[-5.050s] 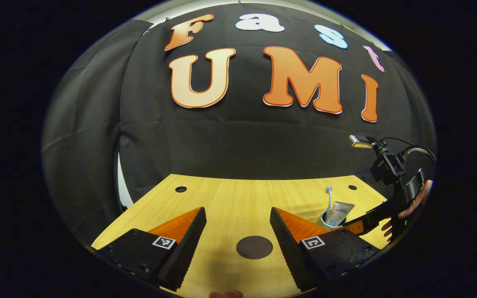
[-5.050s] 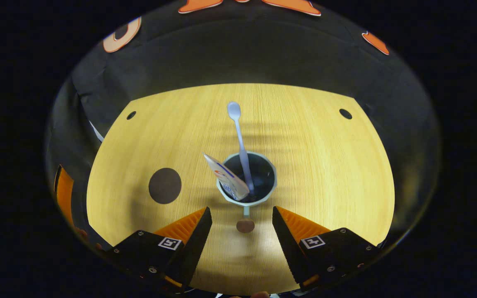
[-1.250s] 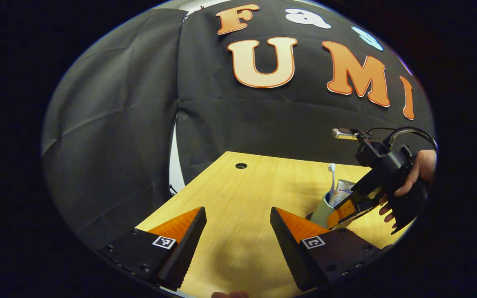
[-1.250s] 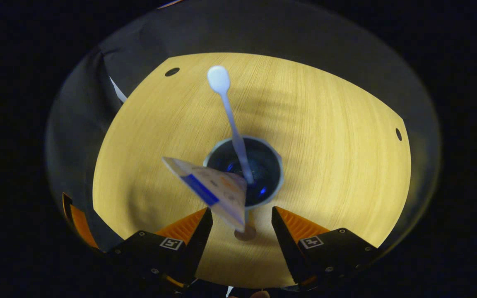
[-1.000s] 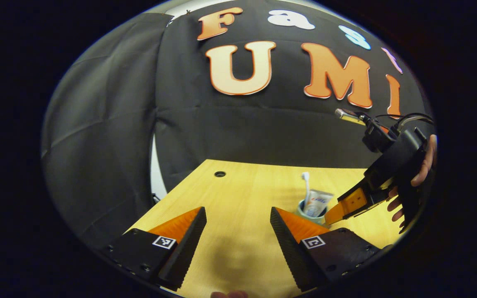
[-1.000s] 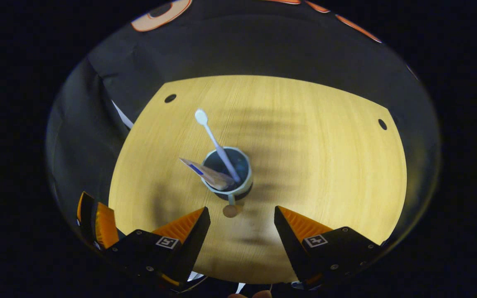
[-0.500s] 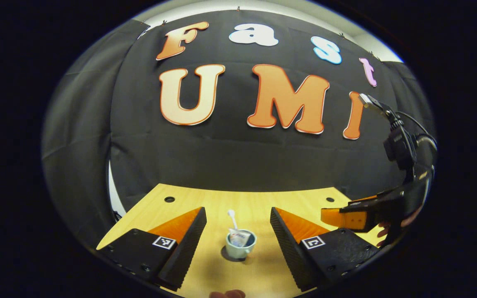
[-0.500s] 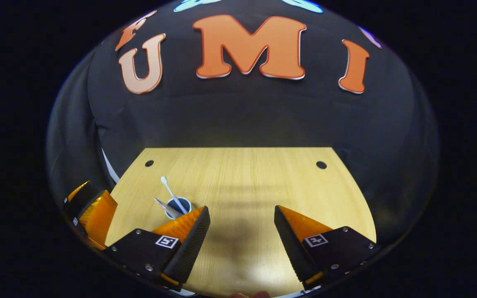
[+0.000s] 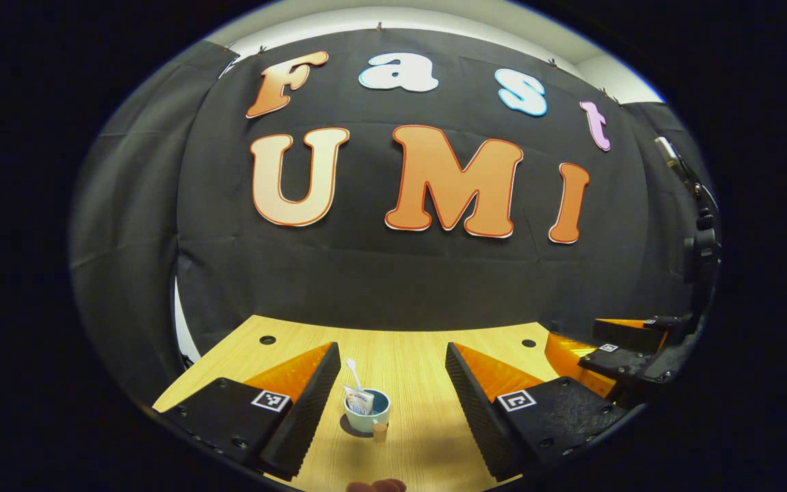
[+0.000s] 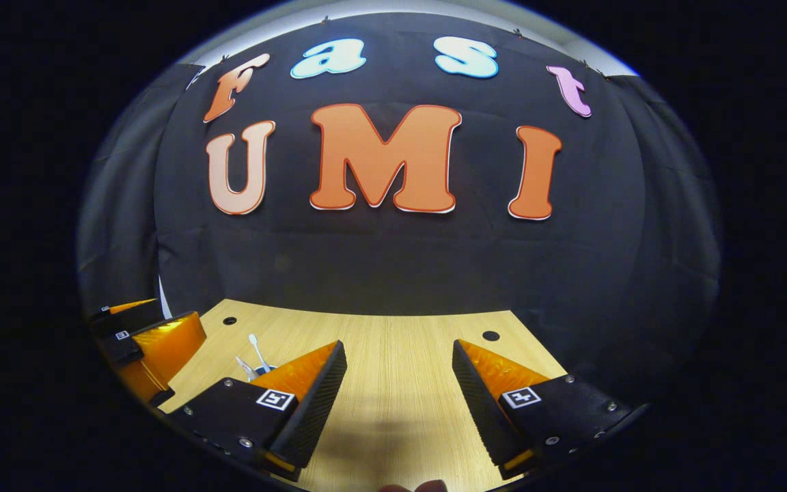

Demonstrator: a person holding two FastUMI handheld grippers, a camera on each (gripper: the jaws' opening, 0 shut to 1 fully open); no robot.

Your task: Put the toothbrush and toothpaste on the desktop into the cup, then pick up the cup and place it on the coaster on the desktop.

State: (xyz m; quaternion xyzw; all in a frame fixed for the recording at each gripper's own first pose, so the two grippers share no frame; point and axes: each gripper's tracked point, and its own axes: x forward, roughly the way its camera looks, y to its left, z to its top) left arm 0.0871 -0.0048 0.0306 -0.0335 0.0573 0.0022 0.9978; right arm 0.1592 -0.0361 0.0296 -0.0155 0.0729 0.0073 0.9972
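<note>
Left gripper and right gripper jaws wide, empty; cup with toothbrush, toothpaste on coaster.

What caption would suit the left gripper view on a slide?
Open left gripper faces the cup holding toothbrush and toothpaste.

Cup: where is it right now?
In the left gripper view the cup stands on the desktop between the open left gripper's fingers, toothbrush and toothpaste inside, on a dark coaster.
</note>
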